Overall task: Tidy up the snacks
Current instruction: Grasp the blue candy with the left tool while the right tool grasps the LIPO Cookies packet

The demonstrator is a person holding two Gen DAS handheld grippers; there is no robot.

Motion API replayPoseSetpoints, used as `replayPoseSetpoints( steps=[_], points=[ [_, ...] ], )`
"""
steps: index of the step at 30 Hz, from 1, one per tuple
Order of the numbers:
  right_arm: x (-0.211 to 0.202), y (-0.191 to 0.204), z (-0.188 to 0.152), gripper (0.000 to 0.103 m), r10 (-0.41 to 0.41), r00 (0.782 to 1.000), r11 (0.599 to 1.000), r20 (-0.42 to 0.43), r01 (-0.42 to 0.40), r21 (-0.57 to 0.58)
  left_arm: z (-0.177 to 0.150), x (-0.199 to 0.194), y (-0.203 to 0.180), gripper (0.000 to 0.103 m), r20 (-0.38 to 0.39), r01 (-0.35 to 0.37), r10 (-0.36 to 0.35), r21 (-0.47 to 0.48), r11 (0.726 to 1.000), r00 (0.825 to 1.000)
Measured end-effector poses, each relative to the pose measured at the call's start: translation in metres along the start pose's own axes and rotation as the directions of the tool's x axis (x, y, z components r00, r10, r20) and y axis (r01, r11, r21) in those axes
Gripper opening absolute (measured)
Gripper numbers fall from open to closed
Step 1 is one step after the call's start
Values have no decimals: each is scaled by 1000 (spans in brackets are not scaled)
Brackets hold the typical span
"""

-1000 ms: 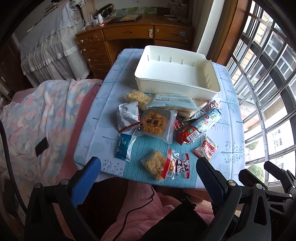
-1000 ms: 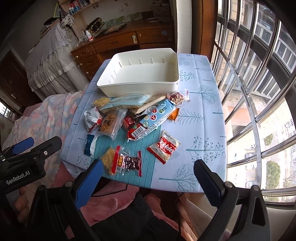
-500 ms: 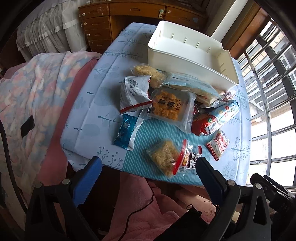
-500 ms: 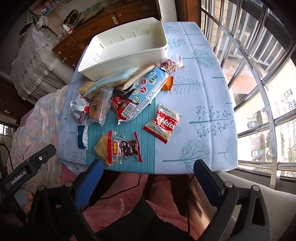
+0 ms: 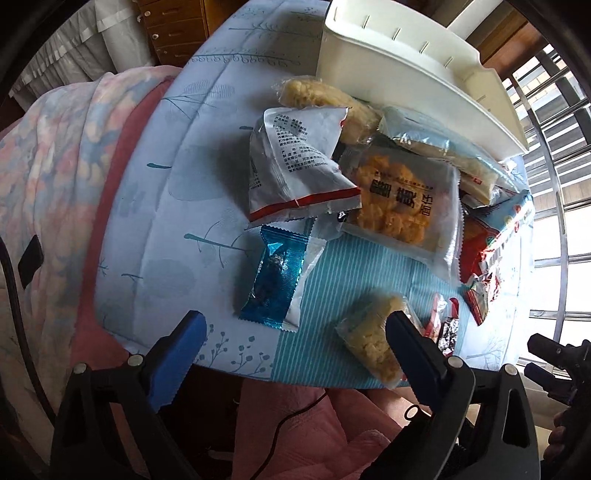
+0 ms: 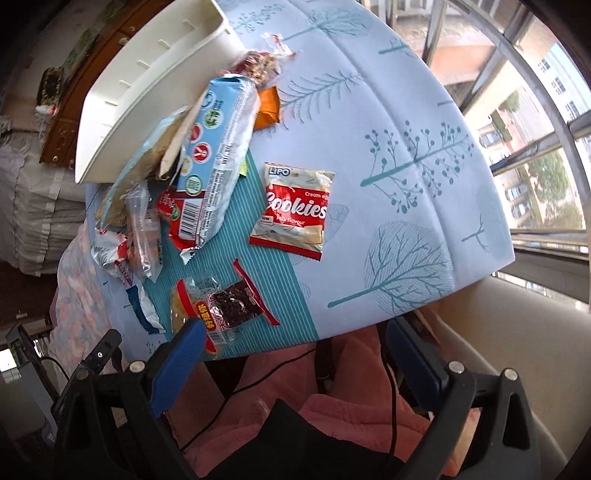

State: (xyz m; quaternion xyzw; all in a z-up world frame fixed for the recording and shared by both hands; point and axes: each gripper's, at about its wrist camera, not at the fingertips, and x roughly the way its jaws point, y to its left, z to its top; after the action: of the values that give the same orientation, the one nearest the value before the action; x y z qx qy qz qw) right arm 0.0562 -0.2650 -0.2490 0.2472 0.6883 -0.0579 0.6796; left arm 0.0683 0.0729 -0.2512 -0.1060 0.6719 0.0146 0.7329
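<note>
Several snack packets lie in a loose pile on the table in front of a white bin (image 5: 413, 70), which also shows in the right wrist view (image 6: 147, 96). My left gripper (image 5: 295, 336) is open and empty, just above the near table edge, close to a blue foil packet (image 5: 275, 280) and a clear bag of yellow snacks (image 5: 373, 339). My right gripper (image 6: 295, 343) is open and empty over the near edge, below a red-and-white cookies packet (image 6: 293, 210). A red-edged packet with dark pieces (image 6: 229, 306) lies by its left finger (image 6: 181, 362).
The table (image 6: 388, 140) has a pale blue tree-print cloth. Window bars (image 6: 535, 110) run along the right. A wooden dresser (image 5: 173, 29) stands behind the bin. A flowered quilt (image 5: 44, 177) lies left of the table. Pink fabric (image 6: 351, 384) is below both grippers.
Both grippers have moved forward and down toward the near table edge, so the snacks look larger. Both stay open and empty. No snack has moved.
</note>
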Motion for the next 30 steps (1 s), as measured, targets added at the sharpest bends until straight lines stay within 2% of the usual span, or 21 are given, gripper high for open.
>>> replayPoseSetpoints(
  steps=[4, 10, 13, 15, 16, 21, 24, 27, 30],
  points=[
    [15, -6, 11, 99, -9, 1000, 996, -4, 10, 93, 16, 29, 6, 95, -75, -27, 29, 27, 999, 997],
    [35, -9, 31, 93, -35, 999, 979, 28, 28, 204, 37, 58, 16, 92, -174, -2, 8, 32, 999, 985],
    [44, -6, 39, 88, -50, 998, 975, 46, 39, 217, 46, 69, 17, 90, -209, 6, 3, 42, 999, 978],
    [51, -4, 42, 85, -63, 996, 975, 57, 50, 216, 50, 75, 18, 79, -232, 20, -9, 43, 999, 973],
    [53, -3, 44, 84, -72, 996, 975, 61, 57, 216, 52, 78, 19, 77, -243, 24, -13, 42, 999, 970],
    [65, 5, 56, 82, -106, 992, 974, 66, 90, 207, 63, 85, 21, 76, -253, 29, -11, 67, 997, 967],
    [70, 10, 63, 75, -134, 989, 973, 67, 118, 199, 69, 85, 19, 75, -255, 21, -2, 75, 997, 967],
    [75, 16, 68, 71, -154, 986, 972, 67, 139, 192, 76, 85, 13, 64, -251, -5, 25, 77, 997, 968],
    [78, 22, 76, 63, -156, 985, 975, 75, 141, 174, 83, 82, 14, 45, -238, -19, 34, 68, 998, 971]
  ],
)
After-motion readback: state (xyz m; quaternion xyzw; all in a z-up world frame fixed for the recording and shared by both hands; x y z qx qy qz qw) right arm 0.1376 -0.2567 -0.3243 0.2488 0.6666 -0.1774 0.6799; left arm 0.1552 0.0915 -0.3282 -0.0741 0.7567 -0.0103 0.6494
